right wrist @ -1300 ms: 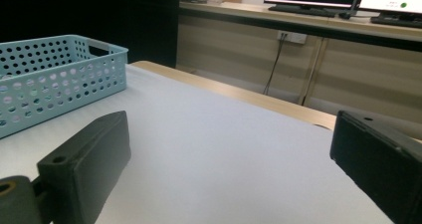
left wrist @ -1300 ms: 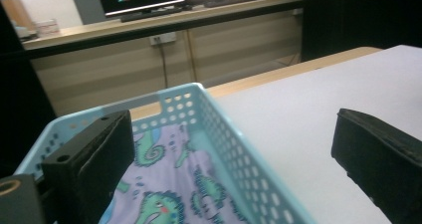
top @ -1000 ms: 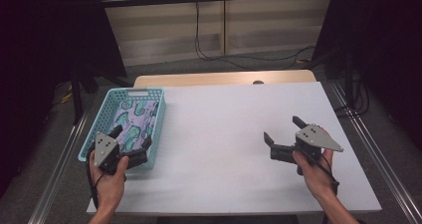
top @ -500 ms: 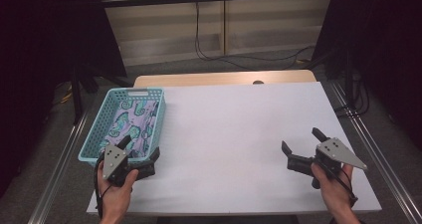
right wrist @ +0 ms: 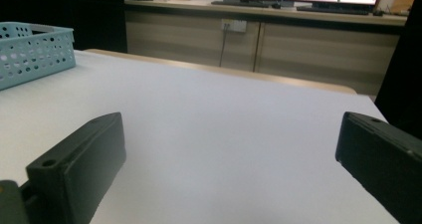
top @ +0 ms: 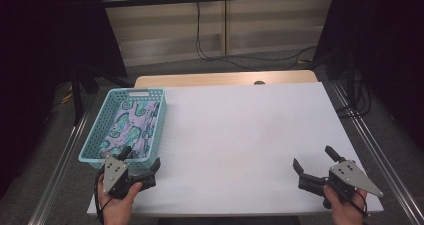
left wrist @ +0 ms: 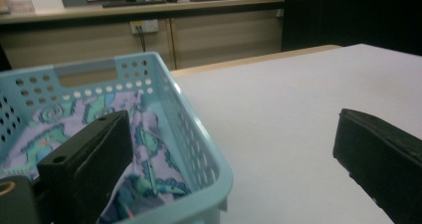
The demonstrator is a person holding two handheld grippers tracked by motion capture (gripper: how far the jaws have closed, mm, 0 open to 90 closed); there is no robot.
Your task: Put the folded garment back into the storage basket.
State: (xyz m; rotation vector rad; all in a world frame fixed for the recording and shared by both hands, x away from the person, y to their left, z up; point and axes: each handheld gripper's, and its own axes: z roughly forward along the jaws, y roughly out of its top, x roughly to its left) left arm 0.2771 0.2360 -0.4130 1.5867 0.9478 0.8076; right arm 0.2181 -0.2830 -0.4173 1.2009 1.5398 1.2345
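Observation:
A turquoise plastic basket (top: 135,92) stands at the table's left side, and a folded lilac cloth with a teal seahorse print (top: 131,129) lies inside it. My left gripper (top: 141,160) is open at the basket's near right corner. In the left gripper view one jaw sits over the cloth (left wrist: 149,149) and the other over bare table, so the jaws straddle the basket wall (left wrist: 199,139). My right gripper (top: 314,158) is open and holds nothing, low over the table near the front right edge. In the right gripper view its jaws (right wrist: 229,159) frame bare white tabletop.
The white table (top: 240,130) ends just behind both hands at the front edge. A wooden strip (top: 225,79) borders its far side. Cables and cabinets lie beyond. In the right gripper view the basket (right wrist: 30,50) shows far to the left.
Both grippers have drawn back toward the table's front edge. The left one slid from over the basket to its near right corner. The right one moved nearer and slightly rightward.

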